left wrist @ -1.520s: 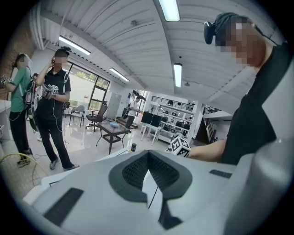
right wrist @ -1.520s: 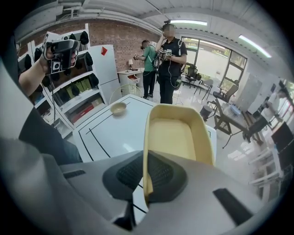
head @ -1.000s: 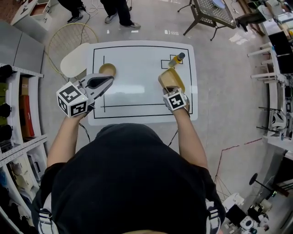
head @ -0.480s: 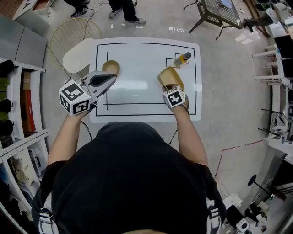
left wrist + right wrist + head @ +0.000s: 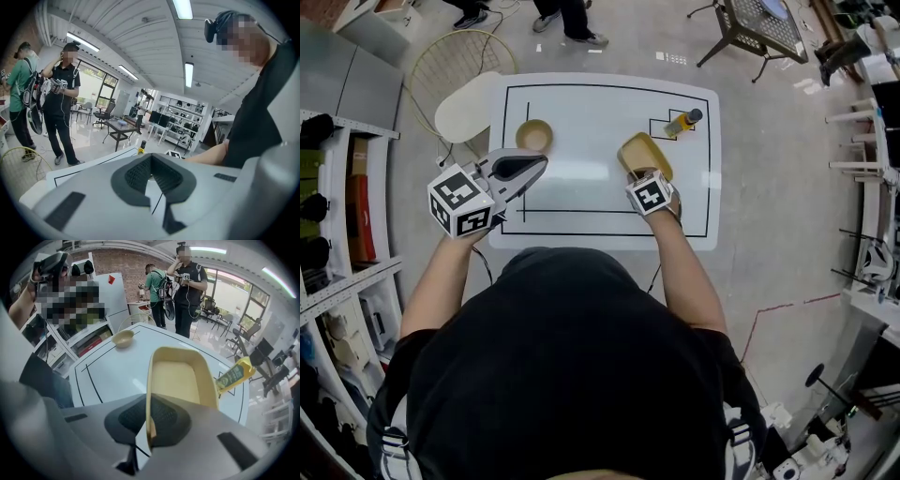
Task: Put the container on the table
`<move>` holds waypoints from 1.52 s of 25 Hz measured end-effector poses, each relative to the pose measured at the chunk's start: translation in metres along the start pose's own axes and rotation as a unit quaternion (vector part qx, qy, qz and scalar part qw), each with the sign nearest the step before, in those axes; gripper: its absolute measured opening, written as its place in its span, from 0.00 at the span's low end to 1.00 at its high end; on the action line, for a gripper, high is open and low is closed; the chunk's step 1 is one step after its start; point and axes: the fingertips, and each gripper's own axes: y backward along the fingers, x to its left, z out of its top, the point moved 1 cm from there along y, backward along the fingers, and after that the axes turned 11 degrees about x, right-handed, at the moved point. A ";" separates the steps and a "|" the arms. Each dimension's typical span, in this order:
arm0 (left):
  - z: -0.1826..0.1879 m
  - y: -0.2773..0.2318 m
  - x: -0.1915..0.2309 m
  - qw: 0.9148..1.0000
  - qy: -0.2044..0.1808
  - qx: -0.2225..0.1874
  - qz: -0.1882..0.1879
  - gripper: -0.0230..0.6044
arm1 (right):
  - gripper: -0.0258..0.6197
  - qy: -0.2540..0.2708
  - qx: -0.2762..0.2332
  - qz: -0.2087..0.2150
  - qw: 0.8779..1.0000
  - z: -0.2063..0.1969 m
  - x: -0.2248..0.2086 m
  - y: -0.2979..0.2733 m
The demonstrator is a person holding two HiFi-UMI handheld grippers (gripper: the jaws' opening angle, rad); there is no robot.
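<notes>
My right gripper (image 5: 645,176) (image 5: 149,423) is shut on the near wall of a shallow yellow container (image 5: 644,155) (image 5: 183,378). It holds the container tilted over the right half of the white table (image 5: 581,108) (image 5: 112,371). Whether the container touches the tabletop I cannot tell. Just beyond it, a yellow bottle (image 5: 682,122) (image 5: 234,375) lies in a marked square. My left gripper (image 5: 539,165) (image 5: 151,164) hovers over the table's left edge, shut with nothing in it, close to a small wooden bowl (image 5: 533,135) (image 5: 123,338).
A white stool (image 5: 461,111) and a wire hoop (image 5: 450,61) stand off the table's far left corner. Shelves (image 5: 337,216) run along the left. Two people (image 5: 185,291) stand past the far edge, near a black mesh table (image 5: 750,23).
My right gripper has sunk toward the tabletop with the container still in it. The left gripper has stayed where it was.
</notes>
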 end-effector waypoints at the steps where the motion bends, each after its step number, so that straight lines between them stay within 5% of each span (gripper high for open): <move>1: -0.001 0.000 0.000 1.000 0.001 0.000 0.001 0.05 | 0.05 0.005 0.001 -0.002 1.000 0.001 -0.001 -0.003; 38: -0.013 -0.008 0.023 0.999 0.027 0.023 0.007 0.05 | 0.05 0.066 0.056 0.001 0.996 0.002 0.007 -0.074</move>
